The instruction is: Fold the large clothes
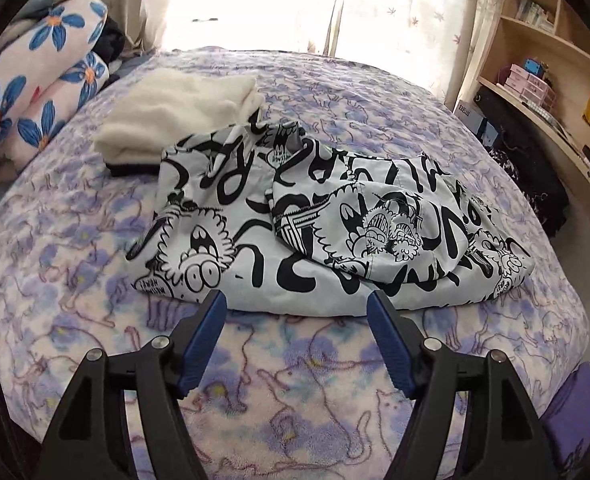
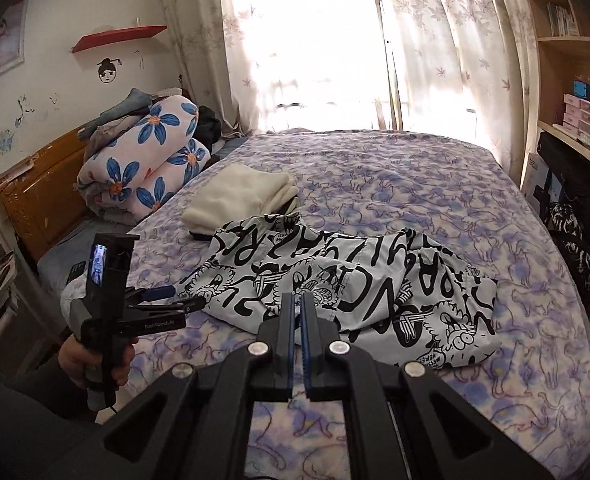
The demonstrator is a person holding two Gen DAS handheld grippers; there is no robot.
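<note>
A white garment with black cartoon print (image 1: 295,208) (image 2: 355,280) lies crumpled and loosely bunched on the purple bed cover (image 1: 295,380) (image 2: 415,184). My left gripper (image 1: 296,300) is open, its blue pads spread wide just short of the garment's near edge with nothing between them. In the right wrist view the left gripper (image 2: 185,297) sits at the garment's left end, held by a person's hand (image 2: 75,360). My right gripper (image 2: 297,298) is shut, hovering above the garment's near edge, and no cloth shows between its pads.
A folded cream cloth (image 1: 175,116) (image 2: 239,196) lies behind the garment on the left. A rolled floral quilt (image 1: 35,88) (image 2: 147,160) is piled at the bed's left side. Wooden shelves (image 1: 535,60) (image 2: 567,80) stand on the right and a curtained window behind.
</note>
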